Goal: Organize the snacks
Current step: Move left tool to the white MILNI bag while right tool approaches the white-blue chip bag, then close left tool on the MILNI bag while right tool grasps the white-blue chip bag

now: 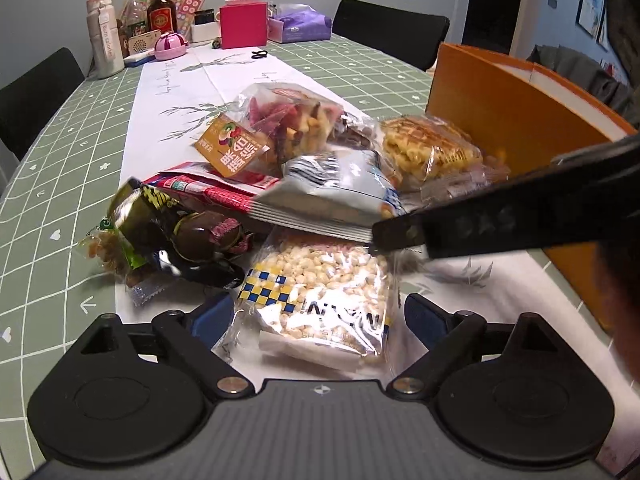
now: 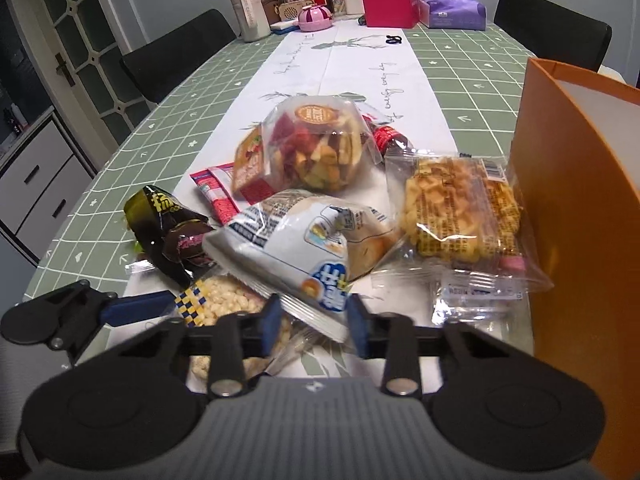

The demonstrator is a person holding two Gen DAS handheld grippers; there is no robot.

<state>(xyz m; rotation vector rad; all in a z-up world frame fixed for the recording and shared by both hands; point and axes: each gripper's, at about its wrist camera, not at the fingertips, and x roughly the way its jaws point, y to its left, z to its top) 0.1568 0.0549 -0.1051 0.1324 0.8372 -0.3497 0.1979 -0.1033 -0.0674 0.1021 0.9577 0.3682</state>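
Note:
A pile of snack packets lies on the white runner [image 1: 192, 92]. My left gripper [image 1: 318, 316] stands open, its blue pads on either side of a clear bag of puffed corn [image 1: 320, 292] without pressing it. My right gripper [image 2: 315, 324] is shut on the near corner of a white-and-blue bread packet [image 2: 296, 240]; in the left wrist view it [image 1: 384, 234] reaches that packet [image 1: 340, 188] from the right. Behind them lie a waffle packet [image 2: 460, 208], a bag of dried fruit chips [image 2: 316, 148], a red packet [image 1: 208, 192] and a dark green packet [image 2: 168, 224]. An orange box [image 2: 580, 200] stands open at the right.
The green checked tablecloth [image 1: 60, 152] covers the long table. At its far end stand bottles [image 2: 248, 4], a pink box [image 2: 390, 2] and a purple tissue pack [image 2: 454, 10]. Black chairs [image 2: 176, 52] line both sides. A white cabinet [image 2: 36, 176] stands at the left.

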